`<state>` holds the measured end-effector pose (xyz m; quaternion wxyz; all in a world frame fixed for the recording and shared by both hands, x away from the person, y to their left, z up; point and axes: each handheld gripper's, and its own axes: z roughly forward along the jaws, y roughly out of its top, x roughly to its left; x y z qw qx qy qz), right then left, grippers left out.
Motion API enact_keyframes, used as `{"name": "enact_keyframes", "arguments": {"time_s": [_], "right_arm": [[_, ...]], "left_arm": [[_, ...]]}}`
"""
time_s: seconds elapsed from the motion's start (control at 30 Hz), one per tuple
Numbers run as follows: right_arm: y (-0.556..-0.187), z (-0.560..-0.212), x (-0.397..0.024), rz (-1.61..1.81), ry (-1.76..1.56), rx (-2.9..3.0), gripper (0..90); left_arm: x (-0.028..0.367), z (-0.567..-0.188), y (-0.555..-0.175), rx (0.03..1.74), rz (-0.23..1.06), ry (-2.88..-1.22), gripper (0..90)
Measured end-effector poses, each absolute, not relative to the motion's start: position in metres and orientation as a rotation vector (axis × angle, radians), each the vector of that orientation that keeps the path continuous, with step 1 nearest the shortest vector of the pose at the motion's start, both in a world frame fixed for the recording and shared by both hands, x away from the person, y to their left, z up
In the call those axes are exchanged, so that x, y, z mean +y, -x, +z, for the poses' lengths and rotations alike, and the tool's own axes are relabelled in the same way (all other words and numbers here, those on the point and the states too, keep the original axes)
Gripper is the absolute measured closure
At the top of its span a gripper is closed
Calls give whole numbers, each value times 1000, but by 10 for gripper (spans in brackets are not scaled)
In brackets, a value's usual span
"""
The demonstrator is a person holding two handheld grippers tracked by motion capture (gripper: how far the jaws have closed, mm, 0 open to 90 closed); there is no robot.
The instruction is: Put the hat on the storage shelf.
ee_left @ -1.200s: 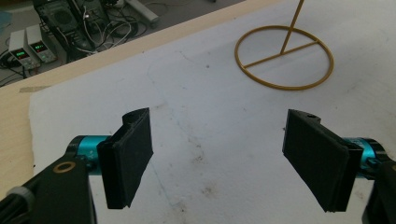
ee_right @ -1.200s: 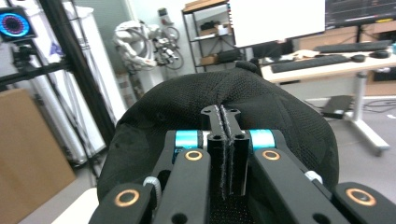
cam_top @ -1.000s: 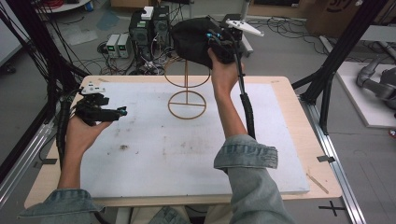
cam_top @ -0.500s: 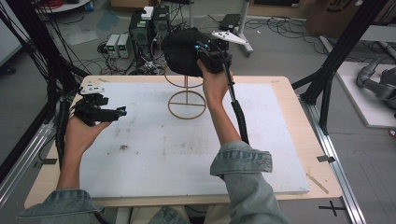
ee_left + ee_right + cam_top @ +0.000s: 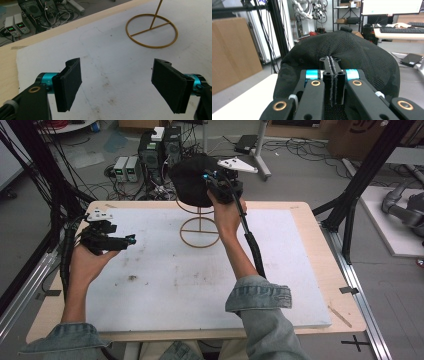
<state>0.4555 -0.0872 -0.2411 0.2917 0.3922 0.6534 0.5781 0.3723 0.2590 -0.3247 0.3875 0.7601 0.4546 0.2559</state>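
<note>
My right gripper (image 5: pixel 210 182) is shut on the fabric of a black mesh cap (image 5: pixel 191 177), held high over the far middle of the table. In the right gripper view the jaws (image 5: pixel 331 75) are pressed together, pinching the cap (image 5: pixel 362 57). A gold wire stand (image 5: pixel 200 220) with a ring base stands right below the cap; whether the cap rests on it I cannot tell. At the table's left, my left gripper (image 5: pixel 131 240) is open and empty, pointing right. Its pads (image 5: pixel 68 83) stand wide apart, with the stand (image 5: pixel 151 29) beyond them.
A white board (image 5: pixel 165 285) covers the wooden table (image 5: pixel 320 270). Power supplies and cables (image 5: pixel 150 155) sit on the floor behind the far edge. Black frame posts (image 5: pixel 357 195) rise at both sides.
The right hand has carried the cap leftward and a little down, from right of the stand to over its top. The left gripper has stayed where it was.
</note>
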Motion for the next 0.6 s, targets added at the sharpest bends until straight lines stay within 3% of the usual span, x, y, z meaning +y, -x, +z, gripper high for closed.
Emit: {"name": "enact_keyframes", "arguments": {"time_s": [0.6], "right_arm": [[-453, -266, -88, 1448, -1009, 1788, 900]], "left_arm": [[258, -325, -373, 1159, 646, -1932, 244]]}}
